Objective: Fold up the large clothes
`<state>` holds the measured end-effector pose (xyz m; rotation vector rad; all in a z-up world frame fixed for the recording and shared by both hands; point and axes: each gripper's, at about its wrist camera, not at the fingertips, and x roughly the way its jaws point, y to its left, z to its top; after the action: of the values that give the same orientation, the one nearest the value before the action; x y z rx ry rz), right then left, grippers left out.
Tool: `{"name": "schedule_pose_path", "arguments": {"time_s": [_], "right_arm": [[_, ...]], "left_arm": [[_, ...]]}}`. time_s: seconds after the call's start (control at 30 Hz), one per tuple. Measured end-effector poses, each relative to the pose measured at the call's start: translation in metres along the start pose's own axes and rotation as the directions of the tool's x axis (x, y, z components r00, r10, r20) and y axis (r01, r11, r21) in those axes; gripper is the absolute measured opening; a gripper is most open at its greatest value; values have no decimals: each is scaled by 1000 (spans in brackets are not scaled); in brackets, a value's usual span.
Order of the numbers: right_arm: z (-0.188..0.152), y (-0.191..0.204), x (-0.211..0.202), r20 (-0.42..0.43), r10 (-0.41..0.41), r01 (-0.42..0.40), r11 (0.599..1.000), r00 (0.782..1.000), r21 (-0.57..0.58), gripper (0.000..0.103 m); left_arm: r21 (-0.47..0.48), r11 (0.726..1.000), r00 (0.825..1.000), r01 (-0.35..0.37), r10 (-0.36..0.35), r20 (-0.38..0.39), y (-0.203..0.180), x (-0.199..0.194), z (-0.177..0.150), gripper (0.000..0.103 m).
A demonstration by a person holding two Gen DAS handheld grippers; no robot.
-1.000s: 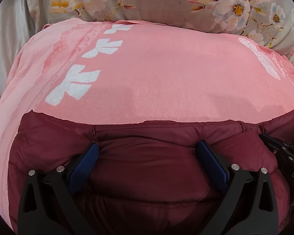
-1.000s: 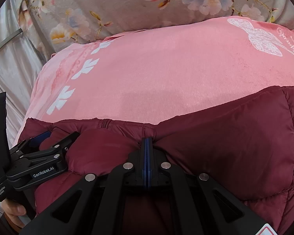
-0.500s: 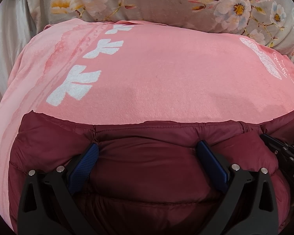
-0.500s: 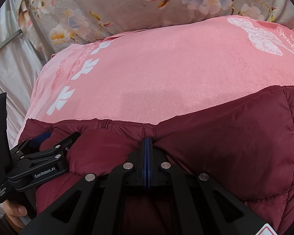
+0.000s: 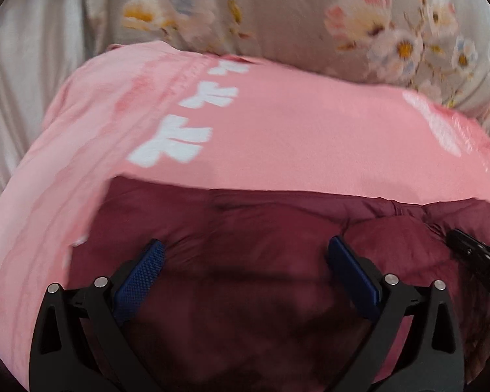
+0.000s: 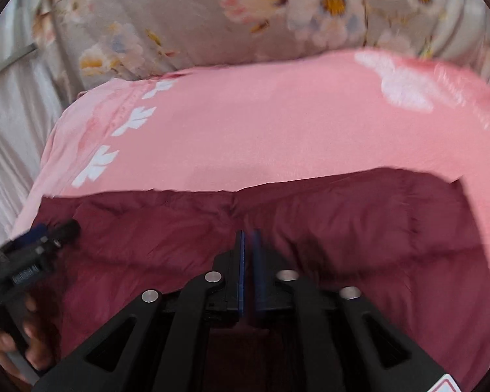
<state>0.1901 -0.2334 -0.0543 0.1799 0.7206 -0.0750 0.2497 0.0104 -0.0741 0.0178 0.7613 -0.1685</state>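
Observation:
A maroon puffer jacket [image 5: 261, 238] lies folded on a pink sheet [image 5: 294, 137]; it also shows in the right wrist view [image 6: 359, 228]. My left gripper [image 5: 245, 251] is open, its blue pads wide apart above the jacket. My right gripper [image 6: 249, 238] has its pads a narrow gap apart with no fabric between them, just above the jacket. The right gripper's tip shows at the right edge of the left wrist view [image 5: 477, 258]. The left gripper shows at the left of the right wrist view [image 6: 39, 245].
The pink sheet [image 6: 261, 130] with white prints covers the bed. A floral grey cover [image 5: 277, 13] lies beyond it, also in the right wrist view [image 6: 196, 13]. A pale curtain [image 5: 26, 75] hangs at the left.
My right gripper has let go of the jacket fold, its pads now slightly parted. Both grippers have lifted and pulled back; the jacket lies flatter.

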Motion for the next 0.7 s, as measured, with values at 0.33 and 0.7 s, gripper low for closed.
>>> {"name": "schedule_pose_path", "arguments": {"time_s": [0.33, 0.7], "right_arm": [[-34, 59, -28, -47, 133, -134, 990, 990, -32, 12], [-57, 71, 5, -31, 87, -88, 995, 996, -47, 7]], "left_arm": [[-222, 975, 997, -19, 1, -82, 103, -43, -60, 98], [-324, 942, 988, 93, -127, -85, 120, -47, -98, 98]]}}
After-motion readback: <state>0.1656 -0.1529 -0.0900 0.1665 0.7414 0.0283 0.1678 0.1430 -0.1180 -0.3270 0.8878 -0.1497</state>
